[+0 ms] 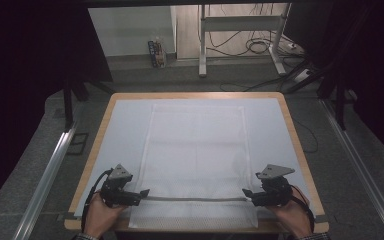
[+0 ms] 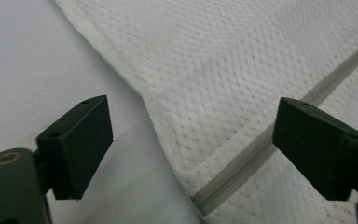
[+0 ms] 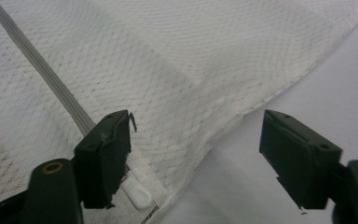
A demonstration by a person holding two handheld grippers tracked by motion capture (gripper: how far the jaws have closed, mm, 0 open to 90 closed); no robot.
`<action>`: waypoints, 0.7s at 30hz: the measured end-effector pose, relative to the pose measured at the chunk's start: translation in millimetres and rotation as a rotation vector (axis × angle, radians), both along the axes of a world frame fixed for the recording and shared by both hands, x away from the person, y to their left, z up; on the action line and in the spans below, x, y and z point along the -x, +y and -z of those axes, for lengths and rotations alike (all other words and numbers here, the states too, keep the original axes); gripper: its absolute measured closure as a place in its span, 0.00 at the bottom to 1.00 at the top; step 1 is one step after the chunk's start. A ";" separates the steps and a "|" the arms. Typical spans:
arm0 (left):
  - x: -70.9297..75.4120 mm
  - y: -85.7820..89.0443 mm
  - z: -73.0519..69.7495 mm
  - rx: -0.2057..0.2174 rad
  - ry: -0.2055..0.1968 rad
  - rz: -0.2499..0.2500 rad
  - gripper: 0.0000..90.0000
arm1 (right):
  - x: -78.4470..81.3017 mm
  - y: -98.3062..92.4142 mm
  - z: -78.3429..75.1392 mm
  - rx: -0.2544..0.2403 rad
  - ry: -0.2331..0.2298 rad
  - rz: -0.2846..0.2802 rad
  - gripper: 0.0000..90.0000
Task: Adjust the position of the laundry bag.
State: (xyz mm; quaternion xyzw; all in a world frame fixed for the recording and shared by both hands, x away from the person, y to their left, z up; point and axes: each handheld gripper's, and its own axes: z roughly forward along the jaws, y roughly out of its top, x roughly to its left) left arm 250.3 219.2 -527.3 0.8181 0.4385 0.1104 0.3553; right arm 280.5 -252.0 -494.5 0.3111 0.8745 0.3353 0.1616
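**Mesh bag laid flat, a gripper at each end of its zipper**

A white mesh bag (image 1: 196, 160) lies flat on the light sheet (image 1: 125, 125) that covers the wooden table (image 1: 292, 125). Its long axis runs from the near edge toward the far edge, roughly centred between left and right. A grey zipper (image 1: 195, 199) crosses the bag from left to right close to its near end, at right angles to the long axis. In the right gripper view a small white zipper pull (image 3: 137, 193) sits at the right end of the zipper, close to the bag's right edge.

The left gripper (image 1: 142, 193), held in the person's left hand (image 1: 100, 214), sits low at the bag's near left corner and points right, along the zipper line. In the left gripper view its jaws stand wide apart, straddling the bag's left edge and the zipper end, gripping nothing.

The right gripper (image 1: 246, 193), in the right hand (image 1: 294, 214), mirrors it at the near right corner, pointing left. Its jaws are likewise spread wide, one over the mesh just beside the pull, the other over the bare sheet.
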 end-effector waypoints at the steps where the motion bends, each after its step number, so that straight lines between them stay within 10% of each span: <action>1: 1.6 -1.4 -0.5 -0.008 -0.006 0.009 0.10 | 0.7 -0.5 0.1 -0.003 0.002 0.001 0.24; 21: 11.4 -0.2 1.9 -0.048 -0.050 0.026 0.01 | 6.7 -10.4 6.9 -0.038 0.041 -0.009 0.06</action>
